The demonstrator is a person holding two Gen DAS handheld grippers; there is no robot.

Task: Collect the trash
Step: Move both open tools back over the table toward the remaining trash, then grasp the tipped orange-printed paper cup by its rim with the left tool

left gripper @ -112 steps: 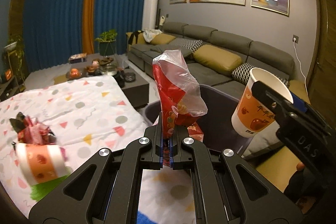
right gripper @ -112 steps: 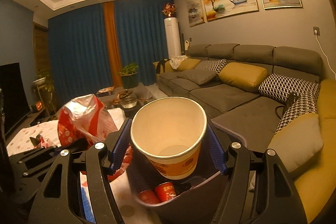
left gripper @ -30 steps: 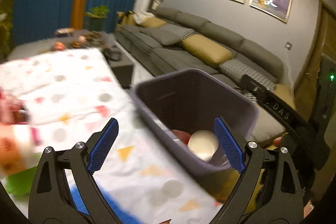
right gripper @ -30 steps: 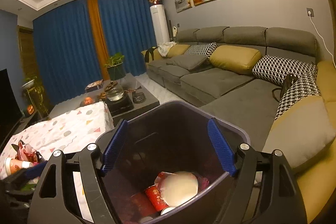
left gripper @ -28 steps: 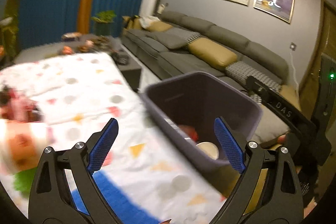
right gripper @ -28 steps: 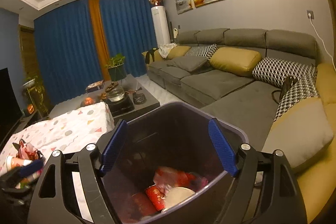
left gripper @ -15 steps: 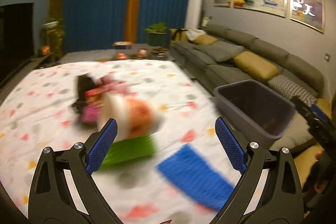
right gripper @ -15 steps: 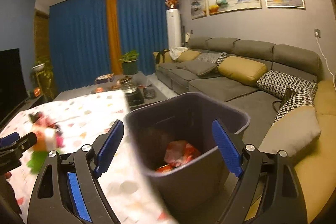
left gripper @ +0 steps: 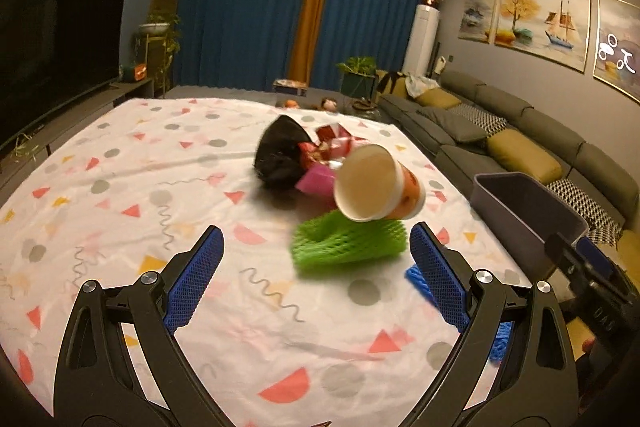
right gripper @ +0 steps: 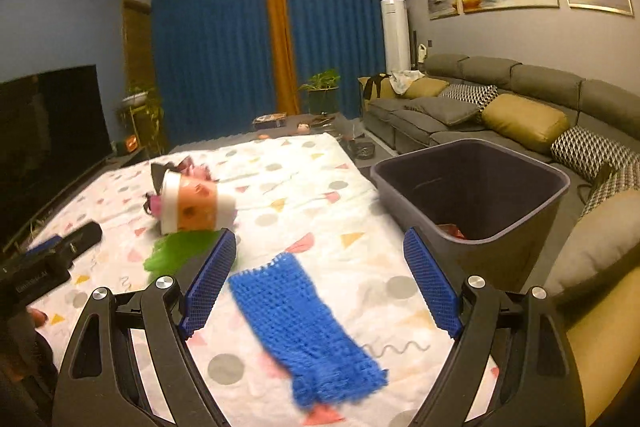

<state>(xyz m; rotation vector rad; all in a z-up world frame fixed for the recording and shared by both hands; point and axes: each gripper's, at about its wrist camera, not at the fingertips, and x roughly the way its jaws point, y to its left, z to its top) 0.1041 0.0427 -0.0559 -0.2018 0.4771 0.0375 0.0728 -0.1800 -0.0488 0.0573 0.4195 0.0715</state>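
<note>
**Foam, paper and foil left on the spotted cloth**

White cloth with coloured dots and triangles covers the table (left gripper: 120, 187), the biggest thing in front of me, and what remains to collect lies on it. Beside the table's right edge stands the dark grey bin (right gripper: 472, 187), open-topped, with a scrap of red wrapper showing at the bottom.

Next in size is the blue foam net (right gripper: 304, 323), flat on the cloth right under my right gripper (right gripper: 320, 283), whose jaws are spread wide with nothing between them. It looks soft, springy and nearly weightless; I judge a pinch on one short end would lift it, though it may flop and drag.

The green foam net (left gripper: 344, 243) lies ahead of my left gripper (left gripper: 316, 275), also gaping and empty. Same handling, I think: squeeze it through the middle and it should compress and hold.

On the green net's far edge rests the paper cup (left gripper: 376, 183), tipped on its side with the mouth towards my left camera. It is light and crushable, so I would take it across the rim wall, gently.

Behind it sits a heap of red and pink wrappers (left gripper: 324, 151) against something black I cannot identify. Foil is slippery; grabbing a crumpled fold seems safest.
</note>
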